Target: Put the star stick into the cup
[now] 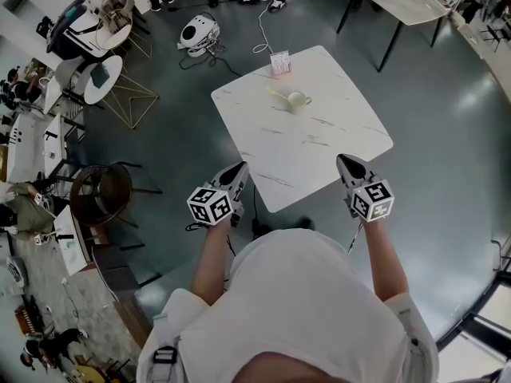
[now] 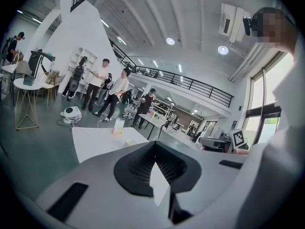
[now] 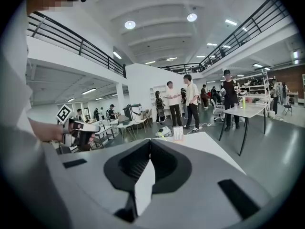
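A pale cup point(image 1: 299, 100) stands on the far half of the white marble table point(image 1: 319, 146). The yellow star stick point(image 1: 277, 94) lies slanted at the cup's left, one end at its rim; whether that end is inside is too small to tell. Both grippers hang short of the table's near edge, well away from the cup. My left gripper point(image 1: 237, 170) is shut and holds nothing, as its own view point(image 2: 159, 185) shows. My right gripper point(image 1: 346, 163) is also shut and empty point(image 3: 143, 185). In the right gripper view the stick point(image 3: 162, 136) shows as a thin yellow streak far ahead.
A small pink-and-white card box point(image 1: 279, 64) stands at the table's far corner point(image 2: 117, 126). Round side tables and chairs point(image 1: 102, 78) stand to the left, and a second table point(image 1: 403, 2) at the back right. A white device with cables point(image 1: 198, 34) lies on the floor. People stand beyond.
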